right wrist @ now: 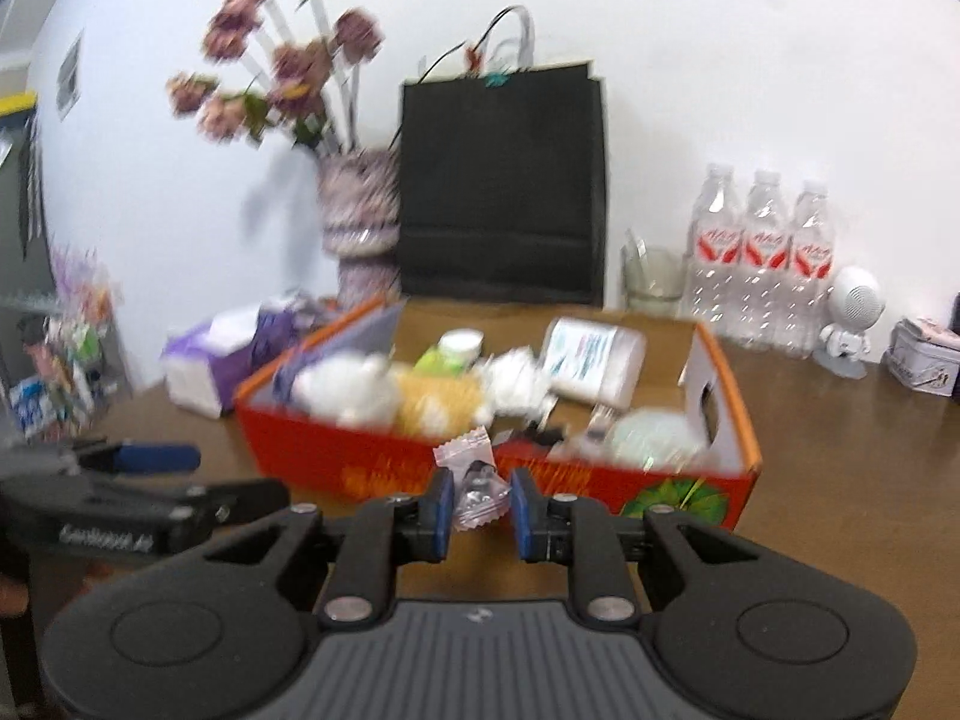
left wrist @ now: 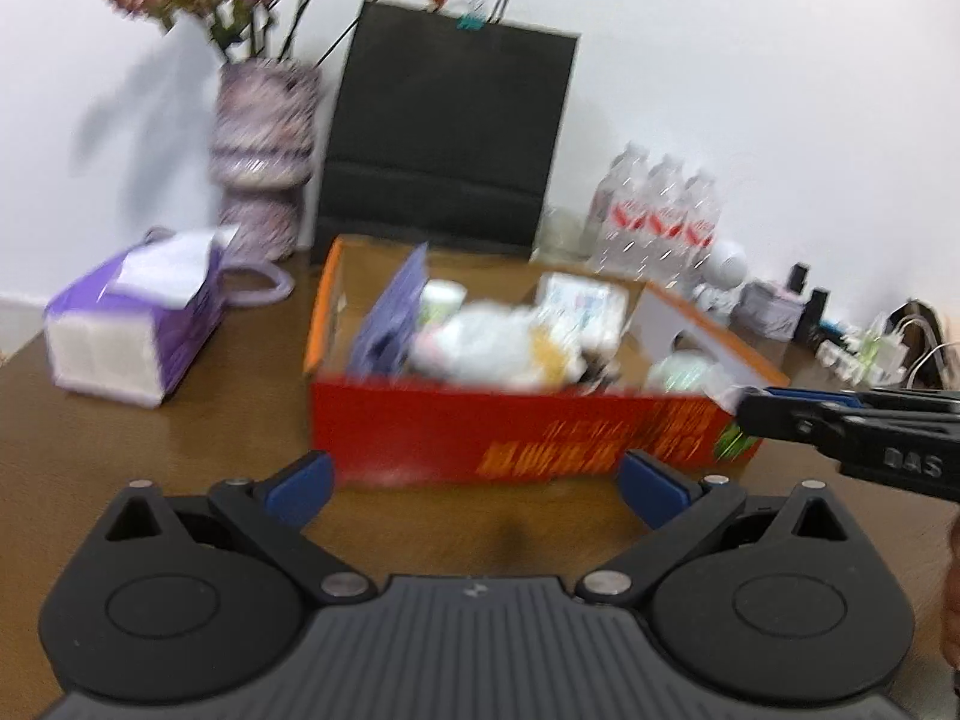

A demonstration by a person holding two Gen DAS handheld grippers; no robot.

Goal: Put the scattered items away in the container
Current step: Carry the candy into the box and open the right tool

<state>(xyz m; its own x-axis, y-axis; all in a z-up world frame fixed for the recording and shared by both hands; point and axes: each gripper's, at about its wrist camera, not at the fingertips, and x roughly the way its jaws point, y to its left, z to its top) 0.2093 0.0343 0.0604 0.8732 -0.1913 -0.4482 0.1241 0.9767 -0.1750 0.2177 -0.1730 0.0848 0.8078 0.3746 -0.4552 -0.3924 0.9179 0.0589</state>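
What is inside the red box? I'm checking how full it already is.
The red box holds a white plush toy, a green-and-white bottle, a white packet and a pale round item. Anything beneath them is covered.

Brown table (left wrist: 240, 438) under red box (left wrist: 480, 426)

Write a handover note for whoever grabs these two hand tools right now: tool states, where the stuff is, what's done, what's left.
Right tool: shut on a small clear candy wrapper packet, held just in front of the red cardboard box.
Left tool: open and empty, facing the box's near wall.
Box: on the brown table, already holding a white plush toy, a purple pouch, a green-white bottle, a white packet and more.
Left: drop the packet into the box. No other loose task items show clearly; both views are blurred, so check the table.
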